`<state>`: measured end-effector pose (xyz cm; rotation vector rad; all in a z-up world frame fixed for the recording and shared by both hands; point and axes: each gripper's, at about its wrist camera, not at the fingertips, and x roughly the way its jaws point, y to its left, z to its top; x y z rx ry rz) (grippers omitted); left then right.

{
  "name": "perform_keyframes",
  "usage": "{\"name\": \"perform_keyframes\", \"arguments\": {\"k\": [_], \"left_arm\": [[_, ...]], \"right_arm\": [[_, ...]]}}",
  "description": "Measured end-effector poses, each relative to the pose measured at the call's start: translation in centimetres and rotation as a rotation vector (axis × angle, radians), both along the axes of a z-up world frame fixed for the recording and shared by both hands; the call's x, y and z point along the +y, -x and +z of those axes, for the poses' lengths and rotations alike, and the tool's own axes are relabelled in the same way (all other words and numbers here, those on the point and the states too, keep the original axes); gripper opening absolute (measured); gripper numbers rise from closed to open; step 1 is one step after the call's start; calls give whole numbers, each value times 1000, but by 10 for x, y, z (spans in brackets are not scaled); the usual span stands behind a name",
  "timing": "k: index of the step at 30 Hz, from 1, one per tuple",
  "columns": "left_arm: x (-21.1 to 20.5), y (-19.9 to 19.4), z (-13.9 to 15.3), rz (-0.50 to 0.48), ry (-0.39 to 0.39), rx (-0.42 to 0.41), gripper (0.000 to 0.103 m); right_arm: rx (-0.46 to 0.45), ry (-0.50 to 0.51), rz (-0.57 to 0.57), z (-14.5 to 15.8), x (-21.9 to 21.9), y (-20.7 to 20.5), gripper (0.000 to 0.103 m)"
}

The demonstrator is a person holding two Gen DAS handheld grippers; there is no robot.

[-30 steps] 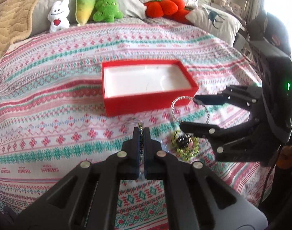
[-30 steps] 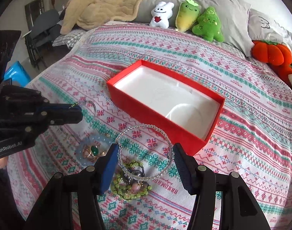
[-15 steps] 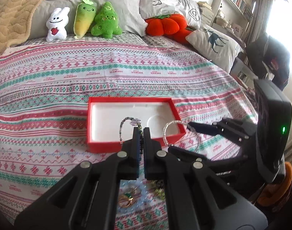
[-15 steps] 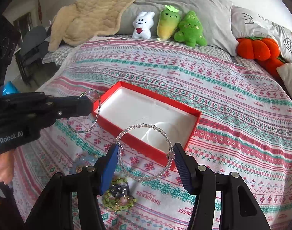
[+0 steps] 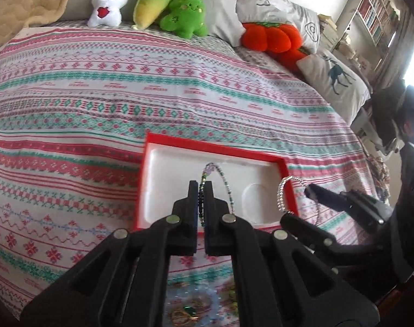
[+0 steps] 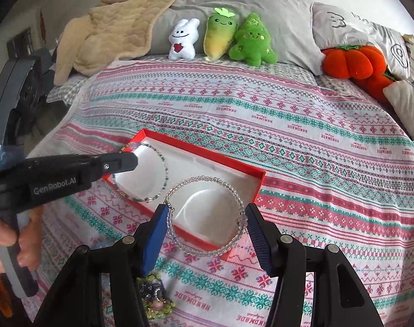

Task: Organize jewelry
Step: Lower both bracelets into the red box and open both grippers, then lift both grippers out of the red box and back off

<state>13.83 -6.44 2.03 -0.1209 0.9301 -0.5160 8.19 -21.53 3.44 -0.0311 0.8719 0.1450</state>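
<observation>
Two bracelets are up over the box, none dropped in yet: left gripper pinches the thin one, right gripper hugs the clear ring. More jewelry waits on the bed.

left tongs pinch beaded bracelet over red box.

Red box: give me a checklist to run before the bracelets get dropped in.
1. Left claw pinches the thin beaded bracelet: ok.
2. Right claw spans the clear bead bracelet, pads touching both sides: ok.
3. Thin bracelet hangs over the red box: ok.
4. Clear bracelet fully over the box: cannot tell; it appears over the near rim.
5. Box interior free of other items: ok.
6. Bracelets apart, not tangled: ok.
</observation>
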Motion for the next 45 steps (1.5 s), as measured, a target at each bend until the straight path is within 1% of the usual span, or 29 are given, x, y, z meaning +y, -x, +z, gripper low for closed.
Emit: {"name": "perform_keyframes", "arguments": {"k": [5,10,11,12,13,14,15,16,19,20,21,24,25,27,29,34,38,42,45], "left_arm": [[3,-2,-1,18,-62,-26,4],[2,-5,-5,35,-97,-16,5],[2,-4,-4,35,-98,-19,7],[2,-4,-2,34,-98,-24,15],[2,-3,1,36,-100,-33,20],[3,-1,4,37,-100,-44,28],[4,0,7,38,-99,-49,33],[5,1,10,40,-98,-53,34],[7,7,18,35,-106,-65,47],[7,10,20,34,-115,-72,54],[8,12,22,34,-124,-79,60],[12,20,29,38,-141,-91,70],[14,22,30,41,-144,-88,72],[16,27,31,51,-153,-81,79],[18,32,30,60,-173,-66,82],[23,45,18,74,-241,-6,86],[29,55,10,98,-297,25,100],[29,67,3,95,-332,49,102],[29,76,-2,83,-359,52,102]], "right_arm": [[6,12,12,-4,7,-11,59],[14,20,16,-11,12,-20,59],[15,25,16,-13,13,-22,59],[16,29,16,-14,13,-23,59],[16,34,17,-16,13,-23,59],[11,35,17,-16,12,-22,62],[8,33,16,-15,11,-22,66],[7,32,14,-15,10,-21,66],[-4,27,8,-8,7,-16,74],[-9,25,6,-6,6,-14,78],[-13,23,5,-3,6,-11,79],[-16,20,3,4,4,-4,79],[-16,22,1,6,4,-2,79],[-8,25,1,9,3,4,80],[3,42,6,11,5,11,81],[36,79,7,10,8,27,84],[76,97,5,4,11,38,85],[125,103,-22,-3,9,46,85],[168,79,-65,-7,2,50,86]]}}
